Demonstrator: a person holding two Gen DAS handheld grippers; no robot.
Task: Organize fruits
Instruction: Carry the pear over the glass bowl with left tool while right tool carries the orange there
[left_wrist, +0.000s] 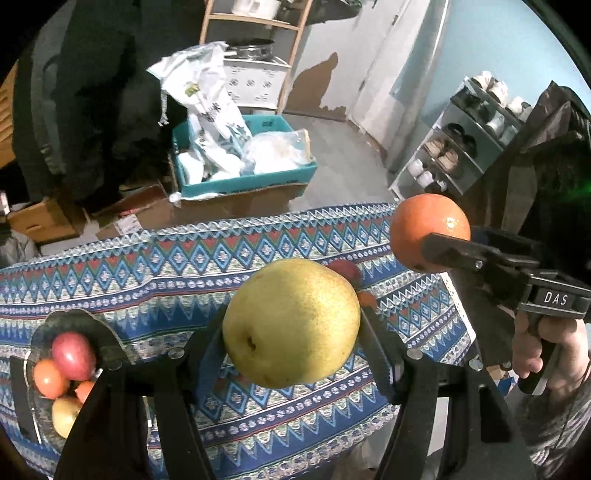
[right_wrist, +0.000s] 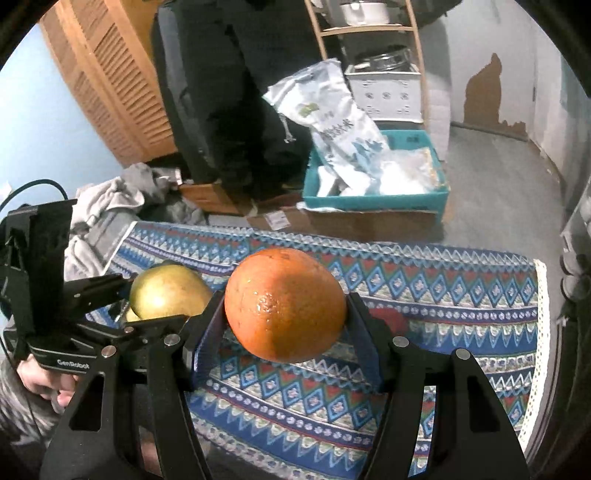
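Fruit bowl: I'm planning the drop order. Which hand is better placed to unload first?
Probably left: the left gripper holds the pear beside the bowl; the right gripper's orange hangs farther off.

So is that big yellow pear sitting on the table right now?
No, the pear is held up between the left gripper's fingers, above the patterned tablecloth.
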